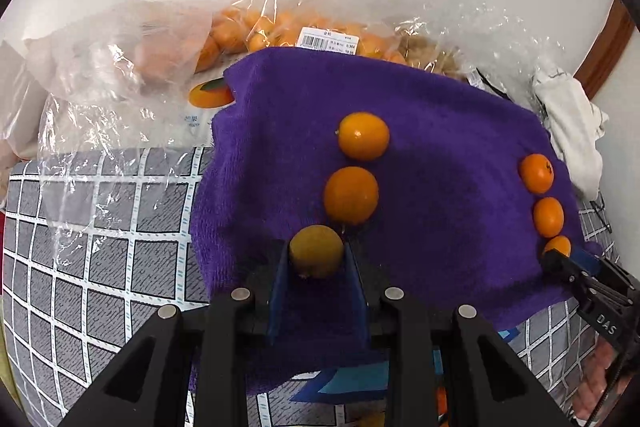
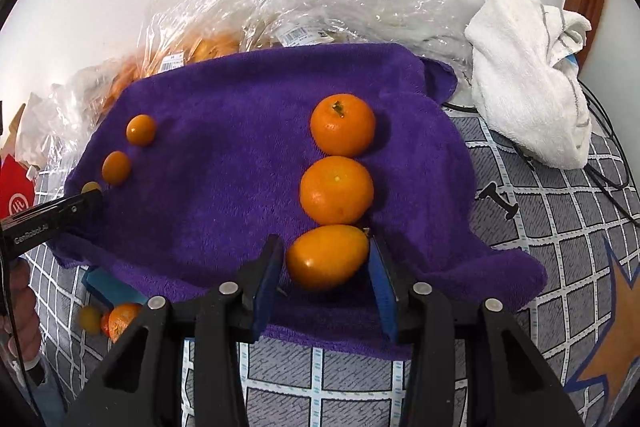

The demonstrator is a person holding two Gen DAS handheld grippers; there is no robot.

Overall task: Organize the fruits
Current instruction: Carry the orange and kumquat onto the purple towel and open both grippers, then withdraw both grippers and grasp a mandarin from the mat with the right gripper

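Grippers tilt steeply down over your towel (image 1: 440, 155): left gripper (image 1: 317, 259) pinches a kumquat (image 1: 316, 255); right gripper (image 2: 328, 267) brackets an orange (image 2: 327, 255), jaws slack.

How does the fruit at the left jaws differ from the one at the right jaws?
The dull fruit in the left gripper is yellow-brown and roundish; the bright fruit at the right gripper is orange and oval. Left jaws pinch the dull fruit; right jaws stand clear of the bright fruit, lying on the purple towel. Both end a row of three.
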